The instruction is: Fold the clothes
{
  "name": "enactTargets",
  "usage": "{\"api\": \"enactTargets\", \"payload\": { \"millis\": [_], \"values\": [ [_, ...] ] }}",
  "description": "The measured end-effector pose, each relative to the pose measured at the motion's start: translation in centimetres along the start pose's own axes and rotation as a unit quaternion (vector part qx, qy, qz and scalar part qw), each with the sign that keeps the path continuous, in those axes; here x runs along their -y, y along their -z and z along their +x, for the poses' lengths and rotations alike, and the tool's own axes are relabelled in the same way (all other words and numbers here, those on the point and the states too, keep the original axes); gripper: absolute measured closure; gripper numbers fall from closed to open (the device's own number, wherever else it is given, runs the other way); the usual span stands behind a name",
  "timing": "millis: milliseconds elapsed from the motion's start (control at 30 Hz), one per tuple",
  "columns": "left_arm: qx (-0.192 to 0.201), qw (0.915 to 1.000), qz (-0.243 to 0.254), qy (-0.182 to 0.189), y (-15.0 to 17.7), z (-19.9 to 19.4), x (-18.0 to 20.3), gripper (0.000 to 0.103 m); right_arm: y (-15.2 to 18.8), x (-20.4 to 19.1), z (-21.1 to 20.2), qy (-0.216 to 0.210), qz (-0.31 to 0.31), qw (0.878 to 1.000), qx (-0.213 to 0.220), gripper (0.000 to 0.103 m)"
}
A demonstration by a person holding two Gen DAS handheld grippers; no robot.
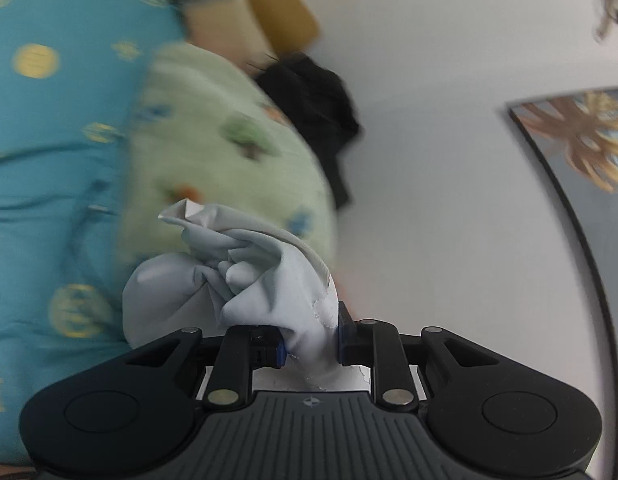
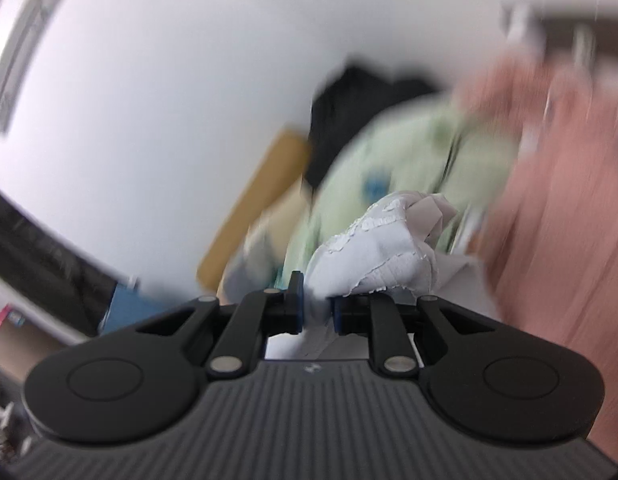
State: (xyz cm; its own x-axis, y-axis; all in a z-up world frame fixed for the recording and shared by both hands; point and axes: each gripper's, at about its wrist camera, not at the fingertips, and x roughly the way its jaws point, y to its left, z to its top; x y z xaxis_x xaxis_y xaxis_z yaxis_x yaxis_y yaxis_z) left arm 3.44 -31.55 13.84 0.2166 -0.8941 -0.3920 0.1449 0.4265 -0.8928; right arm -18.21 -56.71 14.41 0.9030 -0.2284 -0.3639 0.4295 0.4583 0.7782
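My left gripper (image 1: 311, 346) is shut on a bunched fold of a pale grey-white garment (image 1: 245, 276), which bulges up in front of the jaws. My right gripper (image 2: 317, 312) is shut on another bunch of the same pale garment (image 2: 373, 248), with a frayed white print showing on it. Both views are tilted and blurred by motion. The rest of the garment is hidden below the grippers.
A light green printed pillow (image 1: 225, 152) and a black cloth (image 1: 317, 112) lie behind; the pillow (image 2: 409, 160) shows in the right view too. A turquoise patterned cover (image 1: 57, 120) fills the left. Pink fabric (image 2: 557, 200) hangs at right. A framed picture (image 1: 581, 152) is on the white wall.
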Motion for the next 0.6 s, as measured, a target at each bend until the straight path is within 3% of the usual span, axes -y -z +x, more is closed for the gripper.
{"api": "enactTargets", "payload": {
  "millis": [133, 233, 400, 500, 600],
  "values": [
    [-0.033, 0.9954, 0.027, 0.086, 2.3, 6.9, 4.0, 0.079, -4.4, 0.7, -4.4, 0.019, -0.059, 0.993, 0.097, 0.086],
    [-0.062, 0.9894, 0.076, 0.108, 5.8, 10.6, 3.7, 0.079, -4.5, 2.6, -6.6, 0.050, -0.114, 0.982, 0.142, 0.086],
    [-0.124, 0.9775, 0.166, 0.039, 10.1, 14.2, -2.5, 0.079, -0.6, 8.4, -7.1, 0.121, -0.123, 0.978, 0.115, 0.086],
    [-0.133, 0.9696, 0.206, 0.007, 12.0, 14.0, -5.2, 0.077, 1.0, 9.5, -7.5, 0.141, -0.114, 0.979, 0.097, 0.085],
    [-0.128, 0.9577, 0.258, -0.011, 13.2, 13.4, -5.1, 0.074, 2.7, 10.6, -7.9, 0.161, -0.106, 0.978, 0.080, 0.083]
  ]
}}
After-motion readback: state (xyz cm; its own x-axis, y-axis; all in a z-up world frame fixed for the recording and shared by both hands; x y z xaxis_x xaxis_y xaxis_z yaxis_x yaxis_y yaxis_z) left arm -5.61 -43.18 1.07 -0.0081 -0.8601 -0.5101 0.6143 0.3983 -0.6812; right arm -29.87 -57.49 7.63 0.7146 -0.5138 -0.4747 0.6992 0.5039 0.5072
